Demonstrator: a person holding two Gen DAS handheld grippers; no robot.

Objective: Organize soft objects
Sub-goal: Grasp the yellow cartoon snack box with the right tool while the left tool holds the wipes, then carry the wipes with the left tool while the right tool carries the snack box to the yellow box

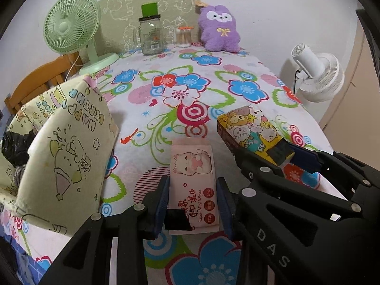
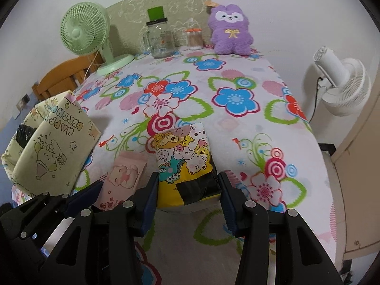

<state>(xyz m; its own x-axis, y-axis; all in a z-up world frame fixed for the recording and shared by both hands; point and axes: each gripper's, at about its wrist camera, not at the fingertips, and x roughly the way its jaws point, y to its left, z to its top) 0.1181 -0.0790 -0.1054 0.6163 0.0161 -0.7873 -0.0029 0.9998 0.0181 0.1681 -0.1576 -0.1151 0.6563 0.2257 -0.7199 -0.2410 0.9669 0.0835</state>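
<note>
A pink pack of mini wipes [image 1: 193,178] with a cat drawing is clamped between the blue pads of my left gripper [image 1: 193,204], held just above the flowered tablecloth [image 1: 190,87]. My right gripper [image 2: 187,197] is shut on a yellow cartoon tissue pack [image 2: 184,163]. In the left wrist view that yellow pack [image 1: 251,130] and the right gripper [image 1: 292,156] sit just right of the wipes. In the right wrist view the wipes [image 2: 123,175] and the left gripper [image 2: 85,197] are at lower left. A cream "Happy Birthday" fabric bin [image 1: 68,147] [image 2: 52,149] stands open at the left table edge.
At the far end stand a green desk fan [image 1: 71,30], a glass jar [image 1: 152,35], a cotton swab container [image 1: 184,36] and a purple plush [image 1: 219,28]. A white fan [image 1: 315,76] stands off the right edge. A wooden chair [image 1: 40,83] is behind the bin.
</note>
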